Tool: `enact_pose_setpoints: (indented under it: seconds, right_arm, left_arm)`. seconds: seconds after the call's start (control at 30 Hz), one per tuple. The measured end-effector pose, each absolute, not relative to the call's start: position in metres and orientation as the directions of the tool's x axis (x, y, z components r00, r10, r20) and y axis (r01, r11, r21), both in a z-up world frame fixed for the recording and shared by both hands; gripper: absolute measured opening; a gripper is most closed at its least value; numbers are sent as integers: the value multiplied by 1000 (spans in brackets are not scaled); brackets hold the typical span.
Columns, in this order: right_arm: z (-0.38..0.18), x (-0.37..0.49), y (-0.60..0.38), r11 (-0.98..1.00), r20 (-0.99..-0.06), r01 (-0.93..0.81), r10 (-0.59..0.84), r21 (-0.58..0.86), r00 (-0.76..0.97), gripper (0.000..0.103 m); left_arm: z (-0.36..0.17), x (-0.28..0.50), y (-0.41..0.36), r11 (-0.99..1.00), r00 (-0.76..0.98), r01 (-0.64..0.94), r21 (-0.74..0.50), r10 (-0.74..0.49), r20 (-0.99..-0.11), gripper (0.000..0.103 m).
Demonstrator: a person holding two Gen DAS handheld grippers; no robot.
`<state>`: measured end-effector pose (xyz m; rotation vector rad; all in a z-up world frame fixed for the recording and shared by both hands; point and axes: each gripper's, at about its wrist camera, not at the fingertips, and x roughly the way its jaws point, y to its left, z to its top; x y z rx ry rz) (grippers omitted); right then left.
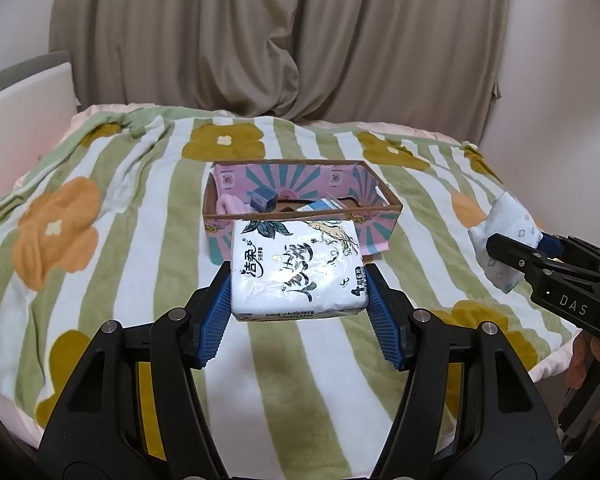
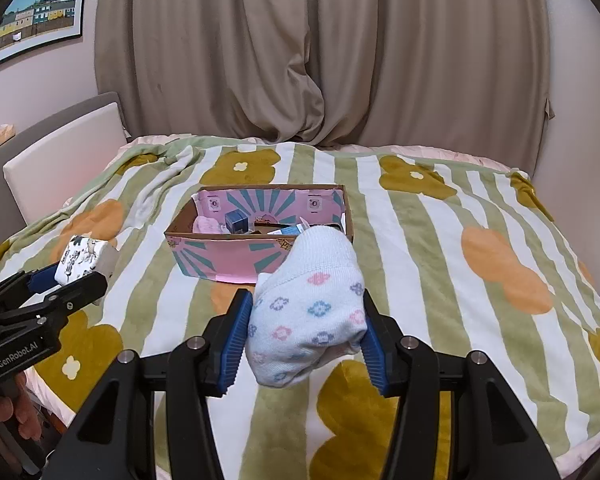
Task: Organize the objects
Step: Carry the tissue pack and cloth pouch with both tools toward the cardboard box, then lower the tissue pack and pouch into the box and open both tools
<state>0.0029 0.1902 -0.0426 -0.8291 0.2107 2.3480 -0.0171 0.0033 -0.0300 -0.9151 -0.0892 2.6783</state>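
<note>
My left gripper (image 1: 299, 284) is shut on a white tissue pack (image 1: 298, 268) with black lettering, held above the blanket just in front of the pink cardboard box (image 1: 374, 194). My right gripper (image 2: 306, 320) is shut on a rolled white sock (image 2: 310, 312) with pastel flower dots, held in front of the same box (image 2: 236, 256). The box holds a pink cloth (image 2: 208, 225), a small blue cube (image 2: 236, 220) and a blue-white packet (image 2: 290, 230). The right gripper with the sock (image 1: 504, 236) shows at the right of the left wrist view; the left gripper with the tissue pack (image 2: 85, 258) shows at the left of the right wrist view.
A green-and-white striped blanket (image 2: 440, 240) with orange and olive flowers covers the bed. Beige curtains (image 2: 320, 48) hang behind it. A white headboard panel (image 2: 60, 164) stands at the left. A framed picture (image 2: 32, 12) hangs on the left wall.
</note>
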Motion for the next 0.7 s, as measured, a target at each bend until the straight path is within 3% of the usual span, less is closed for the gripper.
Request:
enact_pose_setpoints:
  seconds: [0.37,0.7]
  right_arm:
    - [-28,-42,227,-806,-618,-589,495,-64,-611,47]
    - [-26,-121,285,-826,-675,-559,454,-73,-581,47]
  left_arm:
    - [-19,-93,3,-941,-710,-281,-189,336,-619,60]
    - [-21,-209,12,-933,-629,-283,-224,357,-691,59]
